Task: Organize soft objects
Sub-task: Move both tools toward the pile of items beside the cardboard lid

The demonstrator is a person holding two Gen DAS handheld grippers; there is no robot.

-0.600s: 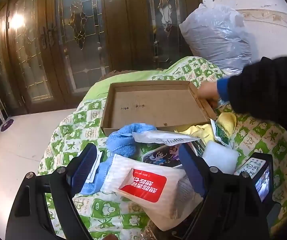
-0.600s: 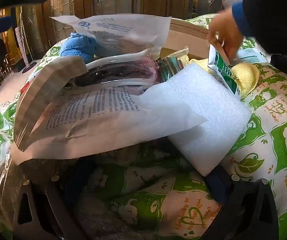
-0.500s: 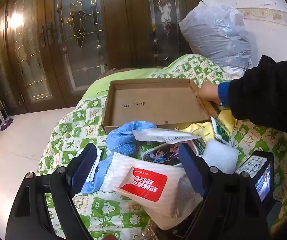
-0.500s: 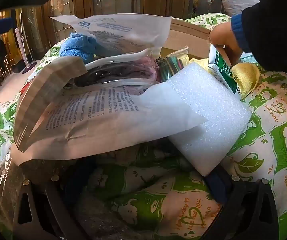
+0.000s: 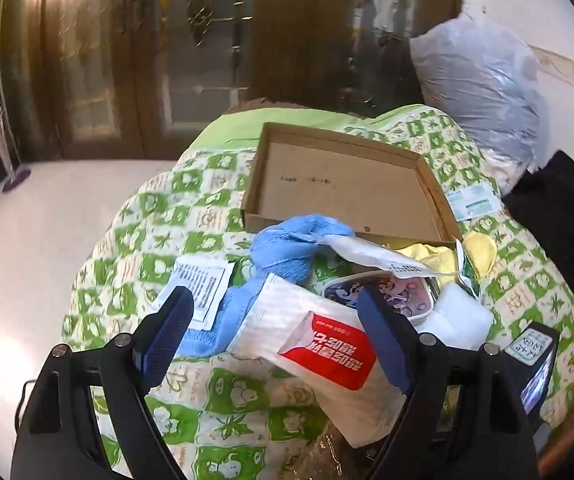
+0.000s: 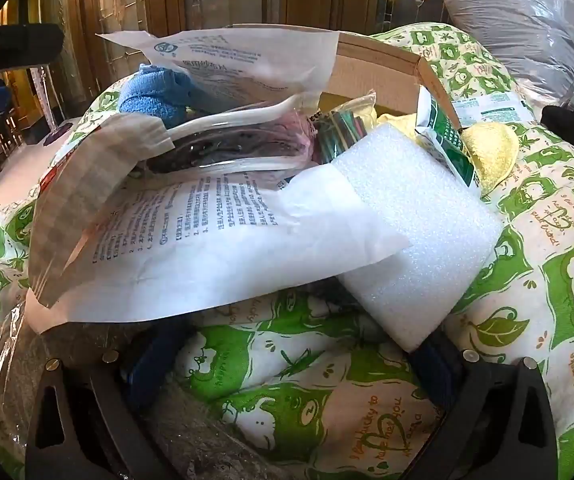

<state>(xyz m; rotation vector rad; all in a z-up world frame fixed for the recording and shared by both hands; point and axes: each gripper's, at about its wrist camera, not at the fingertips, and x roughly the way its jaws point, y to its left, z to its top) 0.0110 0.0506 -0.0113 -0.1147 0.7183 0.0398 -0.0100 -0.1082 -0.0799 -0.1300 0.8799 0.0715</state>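
Both jaws gape: my left gripper (image 5: 275,332) over the red-label packet (image 5: 319,344) at lower centre, my right gripper (image 6: 287,360) low under the foam block (image 6: 419,240).

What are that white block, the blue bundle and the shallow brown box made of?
White block: looks like packing foam, with a fine bubbly matte surface. Blue bundle: seemingly terry cloth, fuzzy looped nap. Brown box: plain cardboard, dull, with folded walls.

the white foam block (image 6: 419,232) and printed packet (image 6: 215,240) cover the right gripper (image 6: 287,364) fingertips.
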